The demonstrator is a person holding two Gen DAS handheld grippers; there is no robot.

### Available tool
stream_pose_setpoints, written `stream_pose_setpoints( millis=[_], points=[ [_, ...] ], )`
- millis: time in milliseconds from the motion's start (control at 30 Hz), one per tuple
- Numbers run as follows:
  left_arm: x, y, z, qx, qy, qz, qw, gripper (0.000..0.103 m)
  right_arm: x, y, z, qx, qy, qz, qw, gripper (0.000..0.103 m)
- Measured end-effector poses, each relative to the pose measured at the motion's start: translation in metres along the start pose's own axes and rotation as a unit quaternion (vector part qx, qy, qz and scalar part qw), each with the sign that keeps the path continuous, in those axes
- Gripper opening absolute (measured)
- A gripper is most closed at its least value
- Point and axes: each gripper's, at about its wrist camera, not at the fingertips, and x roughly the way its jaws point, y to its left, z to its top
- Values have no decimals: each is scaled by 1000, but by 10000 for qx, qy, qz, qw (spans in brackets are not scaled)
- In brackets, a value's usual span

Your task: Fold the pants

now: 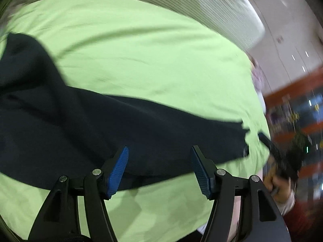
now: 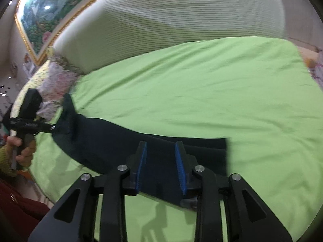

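Lying across the near part of the green sheet [image 2: 201, 84], the dark pants [image 2: 113, 147] ran as one long band from the left edge of the bed toward the middle; the leg end [image 2: 220, 151] stopped square and flat on the sheet, with open green cloth beyond it to the right and all the way back to the striped white pillow roll [image 2: 171, 18]; that far half of the bed was bare sheet, plenty of room to move; on the left the sheet ended at a floral patterned cover [image 2: 56, 80] and a gilt-framed picture [image 2: 40, 14] behind it; in the left wrist view the pants [image 1: 101, 129] filled the lower left, the other end [image 1: 240, 139] ragged and near the bed edge, floor [image 1: 282, 32] and red shelving [image 1: 292, 104] past that, all blurred.

Left gripper [image 1: 159, 169]: pitched down over the pants, jaws wide apart, blue pads [image 1: 118, 171] clear of the cloth, nothing between them but the fabric lying below; seen from the right wrist view it [image 2: 47, 128] sat at the left end of the pants, a hand [image 2: 24, 151] in a yellow-green cuff round the handle.

Right gripper [image 2: 160, 167]: angled down over the leg, jaws at a narrow gap, pads [image 2: 141, 167] parted with dark cloth seen under the gap; no pinch visible; the right hand [image 1: 276, 183] showed at the bed edge, blurred.
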Motion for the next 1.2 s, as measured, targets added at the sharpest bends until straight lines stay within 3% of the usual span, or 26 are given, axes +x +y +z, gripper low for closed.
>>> stream_pose_setpoints(
  millis=[233,500,667,833,900,933,967,1033,1067,1100,1200],
  points=[
    [-22,49,30,-770,-213,536,9954,68,45,71,3,-256,259,696,9969,35],
    [-24,83,67,-1467,-366,1226,9809,68,103,153,-1,-955,730,1338,9837,35],
    [-21,102,86,-1709,-303,1548,9726,68,138,197,-5,-1512,1004,1447,9727,35],
    [-6,108,99,-1778,-177,1830,9667,68,170,216,-10,-1607,1289,1570,9659,35],
    [-3,113,99,-1809,-190,1882,9651,64,181,219,-14,-1689,1391,1401,9657,35],
    [-1,116,99,-1806,-191,1902,9648,54,184,219,-15,-1698,1438,1354,9655,35],
    [0,118,98,-1801,-186,1875,9654,35,189,220,-17,-1698,1491,1337,9649,35],
    [3,123,94,-1819,-143,1674,9688,20,193,221,-19,-1739,1558,1338,9631,34],
    [2,125,92,-1825,-180,1601,9699,15,194,221,-19,-1798,1553,1296,9627,26],
    [-1,127,88,-1826,-297,1489,9714,13,194,220,-19,-1841,1576,1285,9616,7],
    [-19,134,75,-1978,-697,912,9735,8,186,218,-14,-1903,1512,1330,9608,6]
  ],
)
